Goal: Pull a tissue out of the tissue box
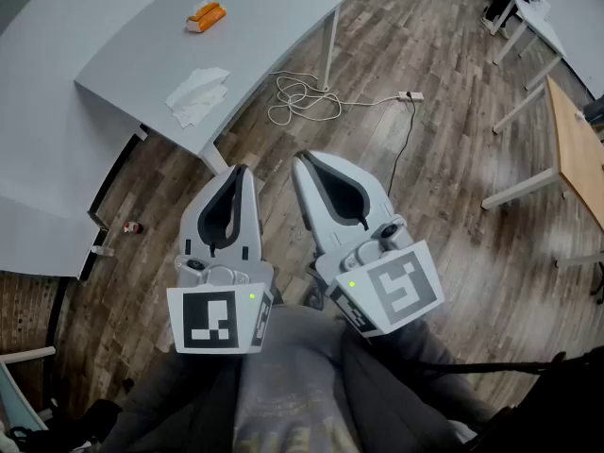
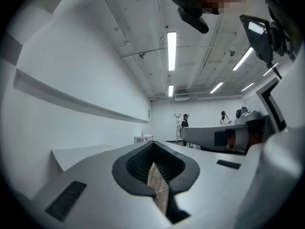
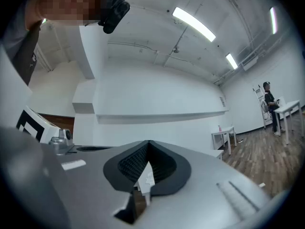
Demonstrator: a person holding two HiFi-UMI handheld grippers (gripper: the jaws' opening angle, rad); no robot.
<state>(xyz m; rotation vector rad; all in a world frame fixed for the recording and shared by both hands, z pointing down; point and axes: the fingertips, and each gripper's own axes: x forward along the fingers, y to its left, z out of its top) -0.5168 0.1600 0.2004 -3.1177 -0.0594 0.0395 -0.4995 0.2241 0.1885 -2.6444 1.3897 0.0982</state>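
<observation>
Fingers [image 1: 219, 213] on both tools are pressed together with nothing between them. We find the left gripper [image 1: 242, 176] and the right gripper [image 1: 305, 165] held side by side close to the person's body. They point roughly level out over the floor [image 1: 444, 215], well apart from the work. Each gripper view shows the dark pads [image 2: 137, 164] meeting, with only a slit of floor visible through them.

Beyond them stands the grey desk [image 1: 123, 45]. Near its front edge lies a crumpled white tissue [image 1: 197, 94], loose on the top. Further back, well apart from it, sits the small orange tissue box [image 1: 206, 16]. It appears to show white at its opening, but it is too small for us to confirm.

We judge that one tissue is already out of the box and that neither gripper is engaged. If a further pull is required, the whole approach to the box is yet to be made.

Surface: pale and matt. Room: wood-plank floor, a white cable [image 1: 302, 97] coiled by the desk leg, a wooden-topped desk [image 1: 576, 149] at the right, white walls [image 2: 71, 70] and strip lights [image 2: 171, 50] overhead.
</observation>
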